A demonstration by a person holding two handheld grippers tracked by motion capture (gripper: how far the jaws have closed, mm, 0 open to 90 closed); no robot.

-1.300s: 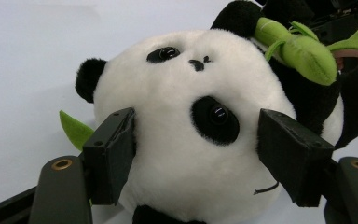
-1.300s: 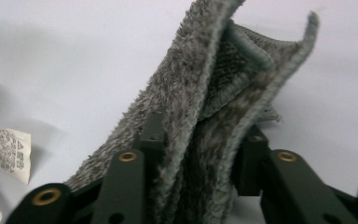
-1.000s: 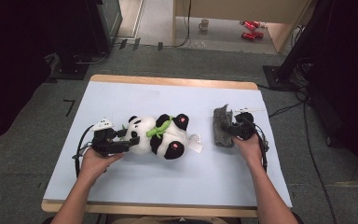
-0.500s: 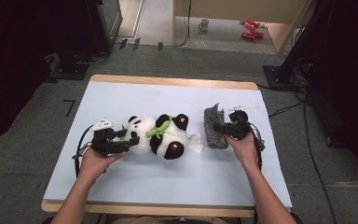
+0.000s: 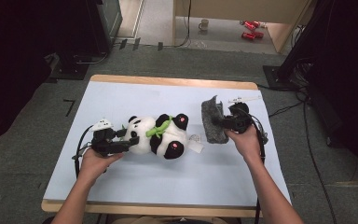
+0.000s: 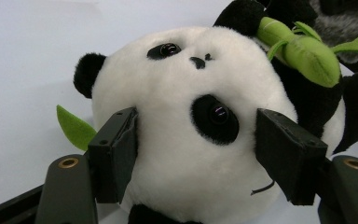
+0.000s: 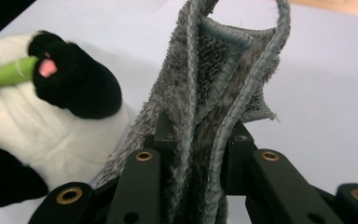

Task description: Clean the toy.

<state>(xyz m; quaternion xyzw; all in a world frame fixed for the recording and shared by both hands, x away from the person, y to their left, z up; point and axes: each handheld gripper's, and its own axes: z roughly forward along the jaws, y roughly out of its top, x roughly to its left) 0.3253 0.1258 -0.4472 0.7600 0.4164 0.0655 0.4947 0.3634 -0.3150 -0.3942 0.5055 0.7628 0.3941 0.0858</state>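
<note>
A black-and-white plush panda [image 5: 161,135] with a green bamboo sprig lies on its back on the pale blue table sheet [image 5: 135,98]. My left gripper [image 5: 125,140] is at its head end. In the left gripper view both pads press into the sides of the panda's head [image 6: 177,93], so the left gripper [image 6: 196,123] is shut on it. To the right of the panda's feet, my right gripper [image 5: 223,123] holds a grey fuzzy cloth [image 5: 212,122] raised and folded. Up close, the cloth [image 7: 214,84] stands pinched between the jaws of the right gripper [image 7: 199,133], next to a panda paw [image 7: 74,79].
A white tag [image 5: 196,143] lies by the panda's foot. The wooden table edge [image 5: 177,82] runs along the far side. On the floor beyond stand a mug [image 5: 204,23] and red objects [image 5: 249,29], with dark stands at both sides.
My right gripper has lifted the grey cloth off the table and carried it left toward the panda's feet. The left gripper and the panda have stayed put.
</note>
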